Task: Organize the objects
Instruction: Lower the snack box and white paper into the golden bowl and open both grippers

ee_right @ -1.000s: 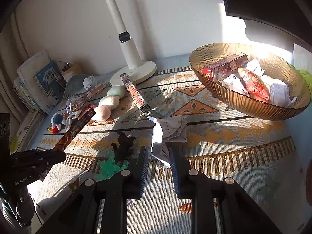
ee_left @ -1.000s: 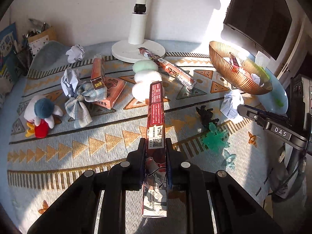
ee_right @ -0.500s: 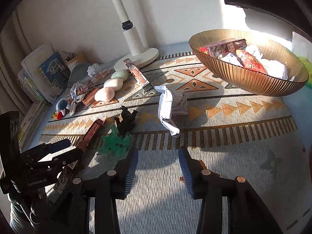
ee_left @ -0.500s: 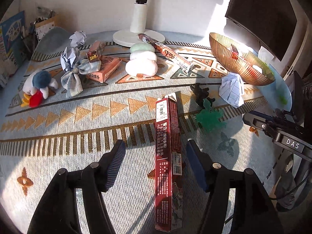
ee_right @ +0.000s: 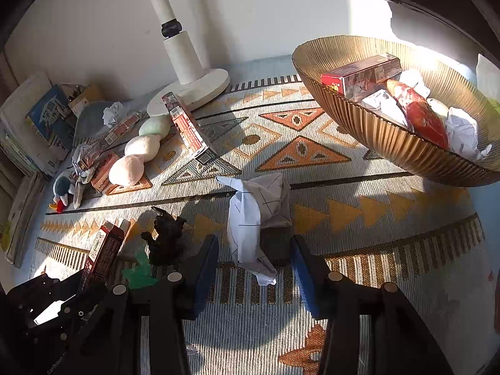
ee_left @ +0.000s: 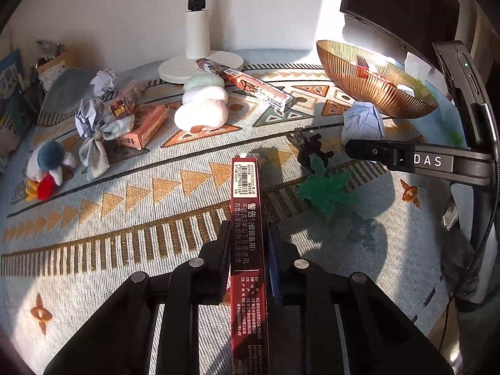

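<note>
Far-right bowl [ee_right: 390,143] partly filled, most clutter left on the mat [ee_right: 390,281]; left tongs [ee_left: 248,234] just closed onto the red box [ee_left: 248,193], right tongs [ee_right: 254,250] just closing around the crumpled paper [ee_right: 250,212], not yet pressing.

The left tool [ee_left: 248,243], open around the dark red box [ee_left: 249,250] half a second ago, is now clamping it again. The right tool [ee_right: 253,265], jaws just closing, is now straddling the crumpled paper [ee_right: 254,215] without pressing it.
</note>
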A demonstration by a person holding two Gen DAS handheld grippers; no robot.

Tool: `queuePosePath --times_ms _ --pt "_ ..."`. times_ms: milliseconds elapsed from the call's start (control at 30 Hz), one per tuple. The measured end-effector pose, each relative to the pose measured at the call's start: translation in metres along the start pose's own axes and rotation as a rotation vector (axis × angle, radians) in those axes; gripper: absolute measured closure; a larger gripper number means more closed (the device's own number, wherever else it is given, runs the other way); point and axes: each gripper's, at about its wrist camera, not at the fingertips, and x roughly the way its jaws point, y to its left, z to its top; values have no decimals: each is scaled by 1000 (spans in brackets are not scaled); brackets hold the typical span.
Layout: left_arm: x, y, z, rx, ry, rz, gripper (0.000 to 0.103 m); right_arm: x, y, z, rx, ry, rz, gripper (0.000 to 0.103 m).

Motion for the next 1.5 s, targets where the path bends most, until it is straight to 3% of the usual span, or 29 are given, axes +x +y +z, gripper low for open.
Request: queuePosePath --times_ms 200,333,633,833,933,1067,1133,1200,1233,1400,1500 --pt "-14 -3 13 -1 -48 -21 85 -35 0 -5 -24 -86 36 80" --pt "-36 -17 37 16 -134 -99 85 -80 -4 10 -28 -186 7 80" --pt "-59 -98 153 77 -327 -193 85 -163 -57 72 73 -413 -144 80" --pt "-17 -138 222 49 -295 -323 85 -158 -104 99 184 -418 -234 80" --pt "6 -155 237 51 -261 -382 85 -138 -124 105 218 -369 -262 80" --pt "36 -170 243 37 -218 -430 83 -122 -141 103 244 -335 -224 77" --pt "45 -172 242 16 -215 -464 71 -120 -146 100 259 -327 -212 72" --pt "46 -172 242 -11 -239 -469 40 -121 -146 97 261 -332 -217 68" --pt "43 -171 241 -19 -257 -461 36 -123 -145 95 259 -331 -216 68" --pt "22 -164 235 15 -285 -440 36 -133 -130 84 244 -339 -175 67" --pt "2 -151 226 23 -297 -423 36 -141 -110 81 214 -349 -149 58"
